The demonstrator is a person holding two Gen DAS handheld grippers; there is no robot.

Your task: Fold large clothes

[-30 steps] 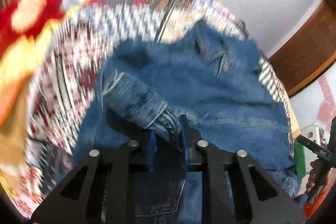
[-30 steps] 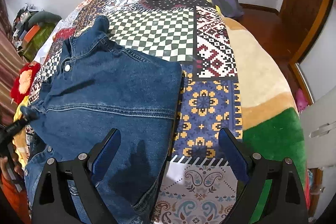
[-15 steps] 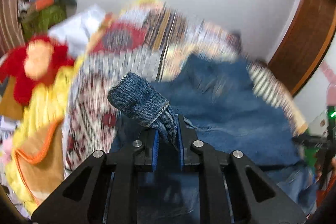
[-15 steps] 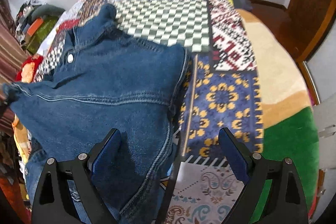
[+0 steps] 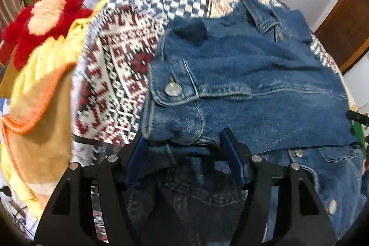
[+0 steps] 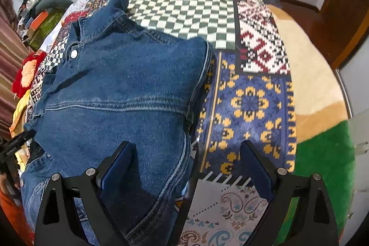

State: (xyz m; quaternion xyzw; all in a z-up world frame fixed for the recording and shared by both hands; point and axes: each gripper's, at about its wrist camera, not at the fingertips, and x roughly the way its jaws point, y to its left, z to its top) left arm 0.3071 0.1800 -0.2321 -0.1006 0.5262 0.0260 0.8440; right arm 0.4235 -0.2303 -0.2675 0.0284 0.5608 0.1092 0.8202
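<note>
A blue denim jacket (image 5: 242, 75) was spread on a bed covered by a patchwork quilt (image 5: 115, 75). In the left wrist view the left tongs (image 5: 184, 160) were seen pointing steeply down over the jacket's near left edge. Their jaws were opening, and a cuffed sleeve end with a metal button (image 5: 173, 90) lay just beyond and partly between the blue pads (image 5: 233, 160); the pads were not pressed on the cloth. The folded-over sleeve was laid across the jacket's body, with the collar (image 5: 265, 15) toward the far side of the bed.

In the right wrist view the right tongs (image 6: 186, 170) were held wide apart, also angled steeply down, with nothing clamped. The jacket's right-hand edge ran between the two pads: the left pad (image 6: 117, 167) stood over denim, while the right pad (image 6: 256, 167) stood over the quilt's blue and yellow patch. Whether the pads touched the cloth could not be told. The jacket's back seam was seen running across, just beyond the tips.

At the left rim of that view the black tip of the left tongs was seen at the jacket's far corner. A red and orange plush item (image 5: 46, 20) lay beside the bed's left edge, well apart from the jacket.
</note>
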